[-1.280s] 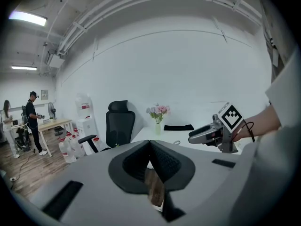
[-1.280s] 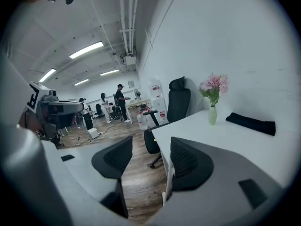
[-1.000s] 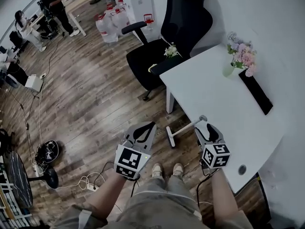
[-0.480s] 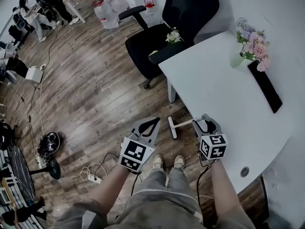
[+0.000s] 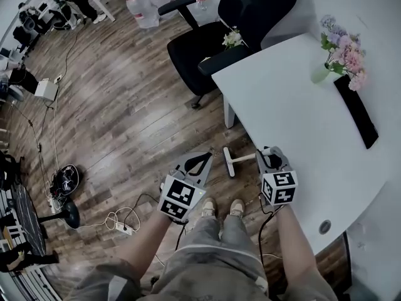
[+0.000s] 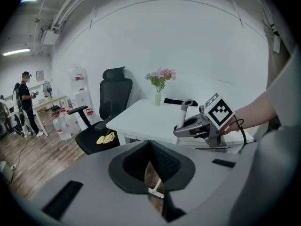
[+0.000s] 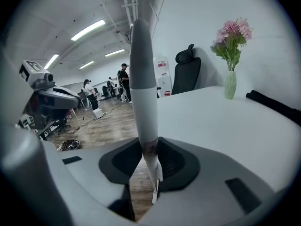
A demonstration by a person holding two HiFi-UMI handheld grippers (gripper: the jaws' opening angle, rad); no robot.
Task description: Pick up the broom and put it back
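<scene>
Things by count: one broom [image 5: 241, 158], two tools, one white table [image 5: 301, 130], one black office chair [image 5: 207, 49], one vase of pink flowers [image 5: 341, 49] near the table's far edge; the broom's head rests on the wooden floor [image 5: 125, 105] just off the table's near edge, beside a table leg, and its white handle slants up along that edge into the right tool [image 5: 268, 154]; the right tool's jaws clasp the handle, which stands upright between them in the right gripper view; the left tool [image 5: 200, 157] hangs over the floor beside the broom head, its tips drawn together on nothing; open floor spreads to the left, with a tangle of cables [image 5: 119, 221] near the left tool and the person's shoes [image 5: 219, 207] just below the broom; against a second ago, both tools sit lower, and the right tool's jaws, then wide, have just been closing on the handle.
</scene>
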